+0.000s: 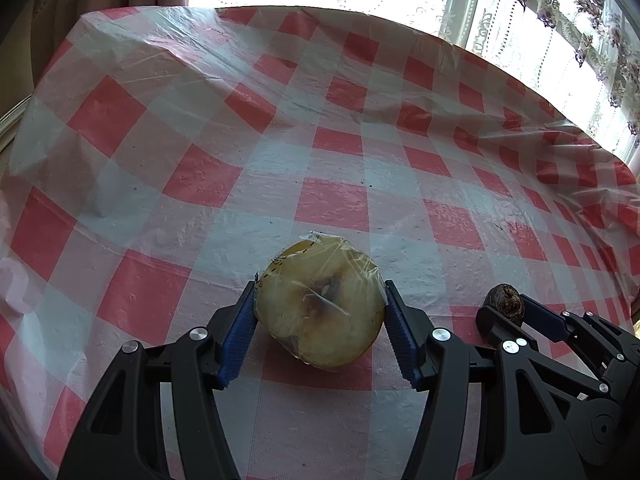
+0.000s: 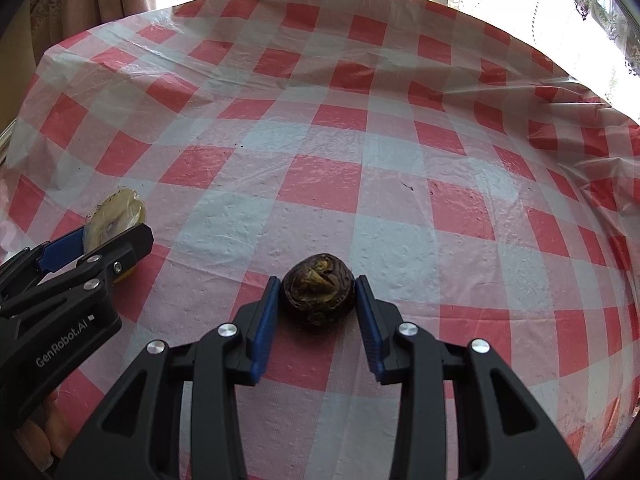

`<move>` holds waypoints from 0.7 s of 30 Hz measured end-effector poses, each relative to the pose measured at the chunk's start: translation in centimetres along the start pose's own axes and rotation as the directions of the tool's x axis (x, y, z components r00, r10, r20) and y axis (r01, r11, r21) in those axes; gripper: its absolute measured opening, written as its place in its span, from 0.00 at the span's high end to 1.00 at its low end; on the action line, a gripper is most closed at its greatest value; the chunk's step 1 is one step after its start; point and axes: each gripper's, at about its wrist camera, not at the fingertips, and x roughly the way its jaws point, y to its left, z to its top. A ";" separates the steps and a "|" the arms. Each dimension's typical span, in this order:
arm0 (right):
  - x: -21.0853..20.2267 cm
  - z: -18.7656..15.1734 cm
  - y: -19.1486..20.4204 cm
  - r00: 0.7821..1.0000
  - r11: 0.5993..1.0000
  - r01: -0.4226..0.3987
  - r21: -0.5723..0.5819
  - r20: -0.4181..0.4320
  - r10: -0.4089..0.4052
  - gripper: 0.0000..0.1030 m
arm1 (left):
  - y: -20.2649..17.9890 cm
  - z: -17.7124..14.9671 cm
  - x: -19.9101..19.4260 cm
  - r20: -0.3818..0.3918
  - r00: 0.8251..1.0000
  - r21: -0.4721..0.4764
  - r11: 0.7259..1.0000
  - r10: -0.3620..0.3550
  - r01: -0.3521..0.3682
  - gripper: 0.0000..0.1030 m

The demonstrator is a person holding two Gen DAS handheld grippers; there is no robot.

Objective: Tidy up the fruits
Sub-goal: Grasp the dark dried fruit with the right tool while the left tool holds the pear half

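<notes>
Only the right wrist view shows fingers (image 2: 40,436) behind the left gripper (image 2: 114,242); only the left wrist view shows the yellow fruit's dark bruise. The left gripper (image 1: 320,312) is clamped on the film-wrapped, round fruit (image 1: 320,304), pads pressing both sides. The right gripper (image 2: 318,304) has closed on the small, wrinkled brown fruit (image 2: 319,288). Both rest on the crinkled checked plastic cloth (image 2: 360,160).
</notes>
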 end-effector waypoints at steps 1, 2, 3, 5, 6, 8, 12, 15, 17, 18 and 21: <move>-0.1 -0.2 -0.2 1.000 1.000 0.003 0.006 -0.001 -0.003 0.63 | -0.2 -0.1 0.0 0.000 1.000 0.006 1.000 -0.002 0.002 0.43; -0.3 -0.4 -0.4 1.000 1.000 0.009 0.007 -0.001 -0.009 0.63 | -0.4 -0.1 -0.1 -0.001 1.000 0.012 1.000 -0.004 0.004 0.43; -0.5 -0.6 -0.6 1.000 1.000 0.013 0.009 -0.002 -0.013 0.63 | -0.7 -0.2 -0.1 -0.002 1.000 0.020 1.000 -0.006 0.006 0.43; -0.8 -1.0 -1.1 1.000 1.000 0.017 0.020 -0.004 -0.017 0.63 | -1.2 -0.4 -0.1 -0.003 1.000 0.036 0.999 -0.010 0.010 0.43; -0.9 -1.3 -1.3 1.000 1.000 0.020 0.024 -0.004 -0.020 0.63 | -1.5 -0.5 -0.2 -0.004 1.000 0.043 0.999 -0.013 0.013 0.43; -1.2 -1.7 -1.7 1.000 0.999 0.026 0.032 -0.004 -0.026 0.63 | -2.1 -0.7 -0.2 -0.006 1.000 0.061 0.998 -0.019 0.020 0.43; -1.9 -2.3 -2.5 0.999 0.998 0.032 0.048 0.001 -0.032 0.63 | -3.0 -0.9 -0.3 -0.011 0.999 0.085 0.996 -0.030 0.031 0.43; -2.6 -2.6 -3.0 0.999 0.998 0.042 0.055 0.012 -0.043 0.63 | -3.7 -1.1 -0.4 -0.016 0.999 0.106 0.994 -0.038 0.040 0.43; -3.0 -2.9 -3.3 0.999 0.997 0.050 0.060 0.017 -0.051 0.63 | -4.3 -1.3 -0.4 -0.021 0.999 0.124 0.991 -0.047 0.049 0.43; -3.2 -3.1 -3.5 0.998 0.997 0.052 0.063 0.020 -0.053 0.63 | -4.6 -1.4 -0.5 -0.023 0.998 0.131 0.990 -0.051 0.054 0.43; -3.9 -3.5 -4.1 0.998 0.995 0.060 0.075 0.029 -0.063 0.63 | -5.3 -1.6 -0.6 -0.032 0.997 0.153 0.986 -0.068 0.072 0.43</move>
